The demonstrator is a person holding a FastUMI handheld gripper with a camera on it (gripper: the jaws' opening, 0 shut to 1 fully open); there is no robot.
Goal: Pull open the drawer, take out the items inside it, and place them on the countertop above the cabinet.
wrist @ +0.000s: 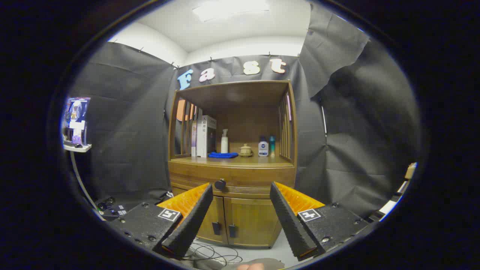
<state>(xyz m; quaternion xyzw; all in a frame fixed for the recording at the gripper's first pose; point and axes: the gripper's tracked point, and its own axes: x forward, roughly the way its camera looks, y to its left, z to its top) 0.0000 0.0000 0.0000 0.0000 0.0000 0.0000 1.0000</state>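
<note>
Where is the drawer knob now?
In the gripper view, the dark round drawer knob sits on the closed drawer front, below the countertop, beyond the open gripper, nearer its left finger.

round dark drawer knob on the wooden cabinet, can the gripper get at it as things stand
Probably yes: the round dark knob sits on the shut drawer front just beyond the open gripper, nearer its left finger, with nothing between them.

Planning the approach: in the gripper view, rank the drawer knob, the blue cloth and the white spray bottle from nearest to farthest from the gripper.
The gripper is open, touching nothing.
1. Drawer knob: on the drawer front, just ahead of the fingers, toward the left one.
2. Blue cloth: on the countertop above the drawer.
3. White spray bottle: upright just behind the cloth.
</note>
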